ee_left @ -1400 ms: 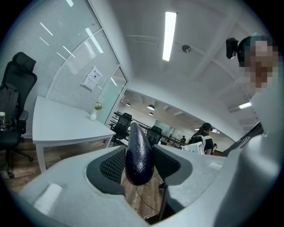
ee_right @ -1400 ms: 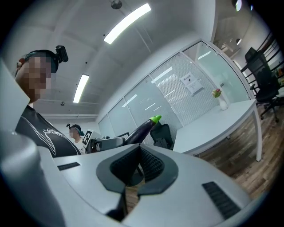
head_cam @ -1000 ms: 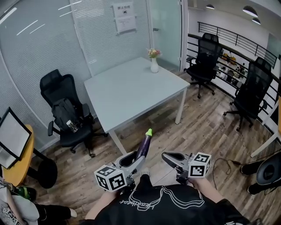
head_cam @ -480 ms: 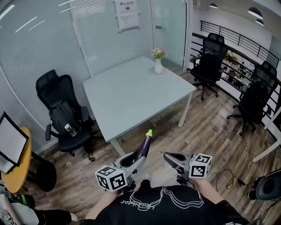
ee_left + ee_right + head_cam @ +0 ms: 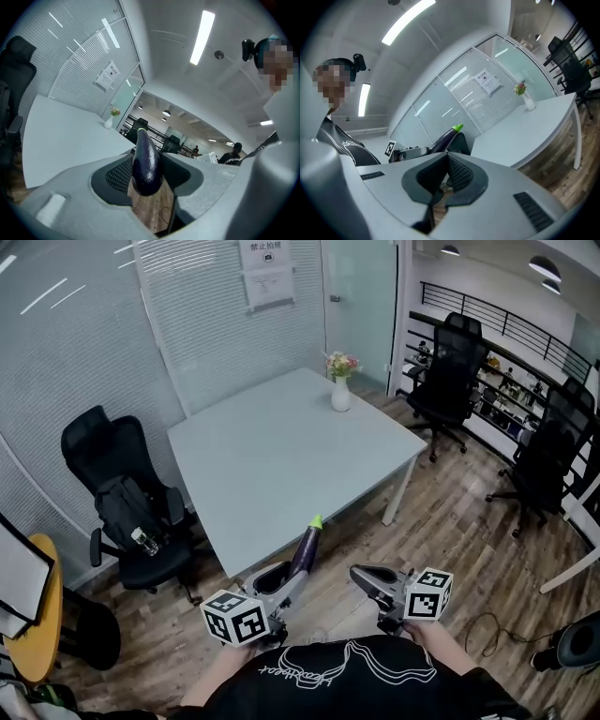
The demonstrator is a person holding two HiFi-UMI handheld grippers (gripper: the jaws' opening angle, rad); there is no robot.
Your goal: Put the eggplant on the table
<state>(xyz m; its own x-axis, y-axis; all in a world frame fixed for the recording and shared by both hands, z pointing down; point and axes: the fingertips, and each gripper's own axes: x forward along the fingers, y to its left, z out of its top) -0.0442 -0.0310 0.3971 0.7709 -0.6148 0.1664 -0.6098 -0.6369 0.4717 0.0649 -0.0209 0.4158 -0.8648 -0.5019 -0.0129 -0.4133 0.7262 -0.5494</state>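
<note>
Two grippers are held out ahead of the person, both short of the table [image 5: 281, 456]. The left gripper [image 5: 284, 577] has its jaws clamped on the eggplant [image 5: 306, 547], pads pressing its flanks near the blunt purple end. The green stem tip points up and forward toward the table's near edge. The eggplant hangs in the air above the wood floor [image 5: 441, 521], not yet over the tabletop. The right gripper [image 5: 364, 575] has its pads pressed together at the tips with nothing between them, and it sits idle beside the left.

Step judged: carrying; placement not begun. The next move calls for bringing the eggplant over the bare tabletop, lowering it until it lies flat, then letting the jaws part, well apart from the vase [image 5: 340, 392] at the far side.

Unresolved: the head view hides the eggplant's lower end inside the jaws, and the person's forearms are cut off at the frame's bottom. How firm the grip is cannot be told.
</note>
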